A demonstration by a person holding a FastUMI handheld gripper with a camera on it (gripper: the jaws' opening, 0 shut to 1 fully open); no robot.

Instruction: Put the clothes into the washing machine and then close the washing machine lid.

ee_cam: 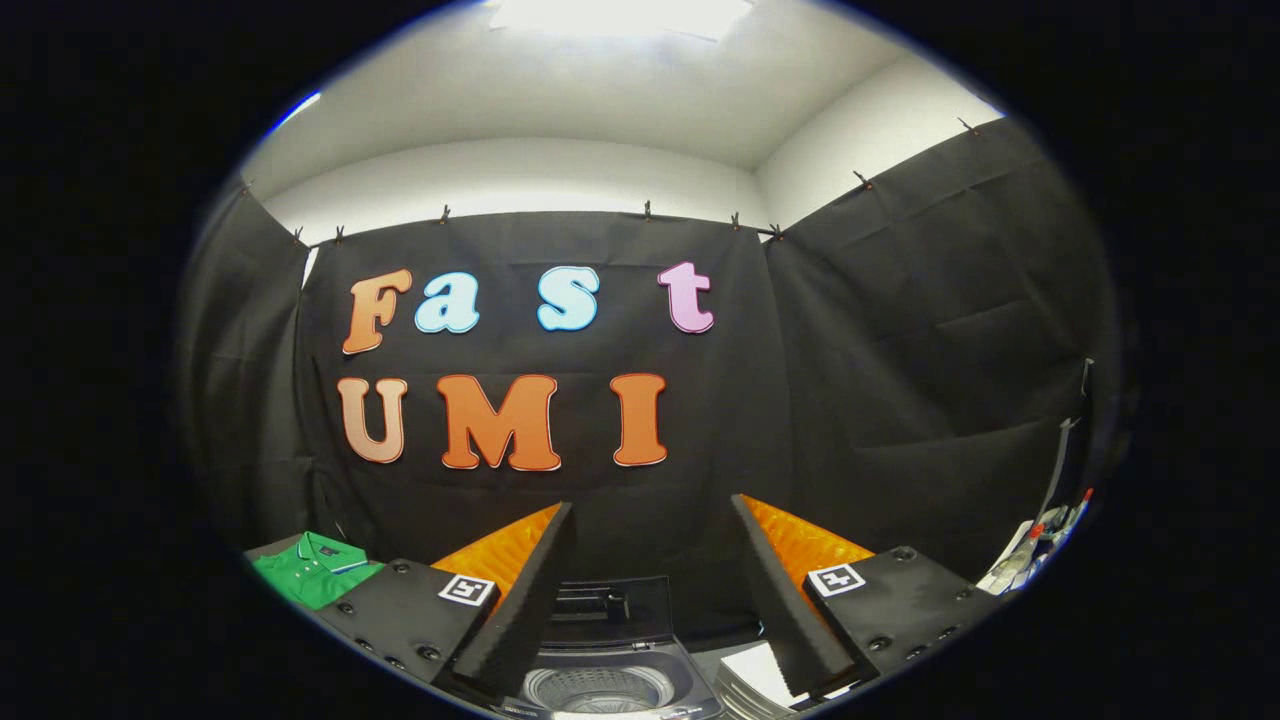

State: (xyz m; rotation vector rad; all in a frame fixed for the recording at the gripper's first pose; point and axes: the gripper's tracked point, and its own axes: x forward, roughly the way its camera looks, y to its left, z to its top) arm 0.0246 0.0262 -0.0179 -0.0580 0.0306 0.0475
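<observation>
A top-loading washing machine [610, 640] stands low ahead, between my two fingers, with its lid [610, 605] raised at the back and the round drum [598, 688] open to view. A folded green polo shirt [312, 567] lies on a dark surface off to the left, beyond my left finger. My gripper [652, 520] is open, held well above the machine, with nothing between its fingers.
Black cloth walls close the booth behind and on both sides. To the right of the machine lies something white and flat [755, 672]. Further right, by the side wall, some papers and small tools [1035, 550] lie in a pile.
</observation>
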